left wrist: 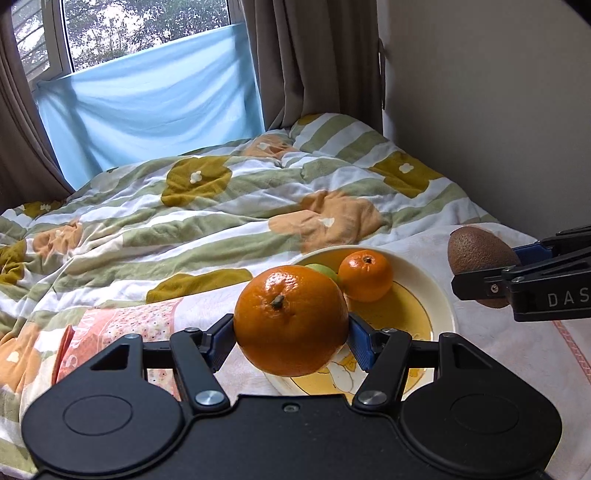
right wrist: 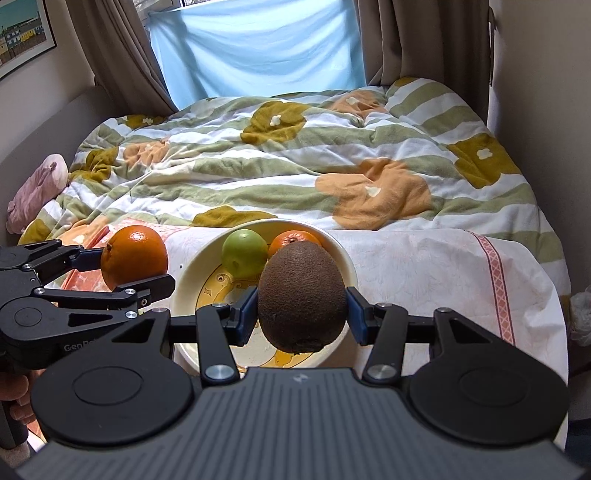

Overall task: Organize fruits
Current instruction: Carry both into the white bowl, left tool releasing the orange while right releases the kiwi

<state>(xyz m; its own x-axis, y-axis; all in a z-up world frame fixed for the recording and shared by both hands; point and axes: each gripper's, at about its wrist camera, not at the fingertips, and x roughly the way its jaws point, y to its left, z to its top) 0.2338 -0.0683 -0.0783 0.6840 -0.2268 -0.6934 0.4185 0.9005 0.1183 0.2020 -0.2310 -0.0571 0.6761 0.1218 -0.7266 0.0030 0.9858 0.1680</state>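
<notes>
The left gripper [left wrist: 291, 341] pinched the big orange [left wrist: 291, 319] above the plate's [left wrist: 441, 295] near rim. The right gripper [right wrist: 302, 314] clamped a kiwi [right wrist: 302, 296] over it, probably (a guess) to join the small orange [left wrist: 365, 275] and green fruit [right wrist: 244, 252] lying there.

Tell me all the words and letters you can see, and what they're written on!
"DAS", cut off by the picture's edge: on the right gripper.
"GenR", partly hidden: on the left gripper.
Big white letters on the pink cloth: folded, unreadable.
Framed picture: no words visible.
</notes>
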